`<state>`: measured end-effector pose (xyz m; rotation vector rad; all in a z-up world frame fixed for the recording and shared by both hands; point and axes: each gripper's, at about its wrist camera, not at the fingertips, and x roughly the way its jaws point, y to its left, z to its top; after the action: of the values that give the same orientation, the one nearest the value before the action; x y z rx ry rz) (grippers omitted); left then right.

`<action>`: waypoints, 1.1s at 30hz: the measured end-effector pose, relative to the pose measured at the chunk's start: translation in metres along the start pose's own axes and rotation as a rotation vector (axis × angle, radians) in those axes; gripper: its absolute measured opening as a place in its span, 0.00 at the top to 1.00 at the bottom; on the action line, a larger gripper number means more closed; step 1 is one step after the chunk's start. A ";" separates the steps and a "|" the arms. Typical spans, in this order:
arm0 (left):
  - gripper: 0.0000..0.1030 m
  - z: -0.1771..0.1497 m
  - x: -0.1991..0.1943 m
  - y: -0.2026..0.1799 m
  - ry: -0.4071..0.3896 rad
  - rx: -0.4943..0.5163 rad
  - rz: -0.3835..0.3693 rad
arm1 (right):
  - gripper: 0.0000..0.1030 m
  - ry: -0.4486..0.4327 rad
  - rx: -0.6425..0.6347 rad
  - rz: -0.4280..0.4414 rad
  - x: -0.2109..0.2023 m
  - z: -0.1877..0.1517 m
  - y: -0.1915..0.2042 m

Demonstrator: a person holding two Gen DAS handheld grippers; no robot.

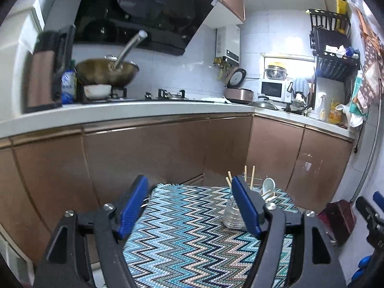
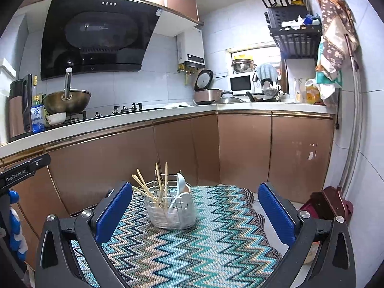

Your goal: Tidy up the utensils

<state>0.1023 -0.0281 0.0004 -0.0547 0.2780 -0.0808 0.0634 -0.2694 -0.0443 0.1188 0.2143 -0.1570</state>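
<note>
Left wrist view: left gripper [image 1: 189,206] spread wide with nothing between its blue pads, held over the zigzag-patterned table mat [image 1: 182,244]; a clear utensil holder [image 1: 231,216] with wooden chopsticks [image 1: 252,176] and a white spoon [image 1: 268,185] stands on the mat's far side, partly hidden behind the right-hand finger. Right wrist view: right gripper [image 2: 195,213] also spread wide and empty, the holder [image 2: 171,212] upright between and beyond its pads, chopsticks [image 2: 144,186] leaning left, spoon [image 2: 181,184] at right, mat [image 2: 192,252] beneath.
</note>
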 end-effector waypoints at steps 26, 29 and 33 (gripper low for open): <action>0.22 -0.010 -0.057 0.018 -0.070 0.038 0.068 | 0.00 -0.017 -0.090 -0.008 -0.040 -0.005 0.024; 0.22 -0.009 -0.060 0.020 -0.075 0.035 0.067 | 0.00 -0.020 -0.093 -0.007 -0.042 -0.004 0.025; 0.22 -0.009 -0.062 0.023 -0.078 0.031 0.066 | 0.00 -0.021 -0.099 -0.009 -0.044 -0.003 0.026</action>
<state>0.0417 -0.0005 0.0073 -0.0176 0.2001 -0.0175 0.0252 -0.2369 -0.0346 0.0174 0.2019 -0.1566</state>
